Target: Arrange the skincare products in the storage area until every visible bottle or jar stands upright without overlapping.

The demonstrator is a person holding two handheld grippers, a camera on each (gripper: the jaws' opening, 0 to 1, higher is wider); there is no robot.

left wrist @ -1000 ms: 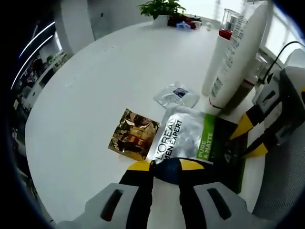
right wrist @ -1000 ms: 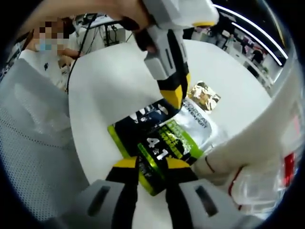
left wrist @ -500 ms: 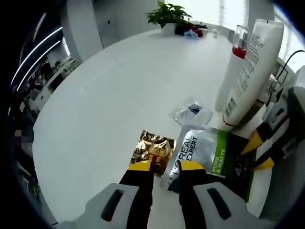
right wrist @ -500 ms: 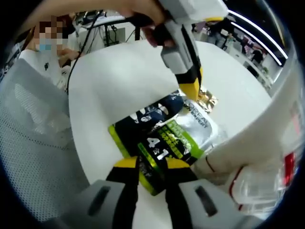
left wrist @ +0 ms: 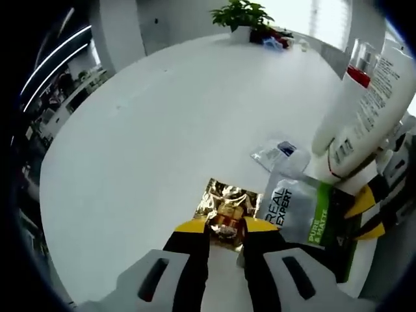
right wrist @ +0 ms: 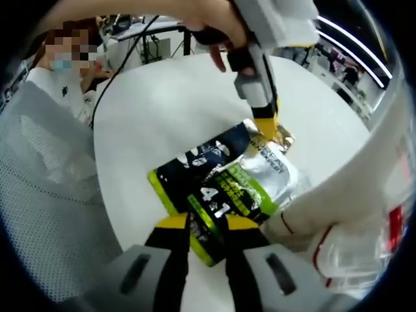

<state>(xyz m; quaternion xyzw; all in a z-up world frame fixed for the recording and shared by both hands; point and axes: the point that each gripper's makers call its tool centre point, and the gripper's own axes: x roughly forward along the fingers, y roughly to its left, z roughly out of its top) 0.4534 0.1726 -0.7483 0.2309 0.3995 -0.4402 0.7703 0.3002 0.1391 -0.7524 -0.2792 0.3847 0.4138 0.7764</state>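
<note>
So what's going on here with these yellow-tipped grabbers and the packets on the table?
A person holds a grabber in each hand over a round white table. The right gripper is clamped on the edge of a green and black sachet lying flat. The left gripper, jaws slightly apart, sits at a small gold packet beside it. A white tube leans against a clear bottle with a red collar nearby. A small clear packet lies flat too.

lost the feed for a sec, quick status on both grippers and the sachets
Left gripper open at the gold sachet. Right gripper shut on the L'Oreal sachet. White tube close beside.
</note>
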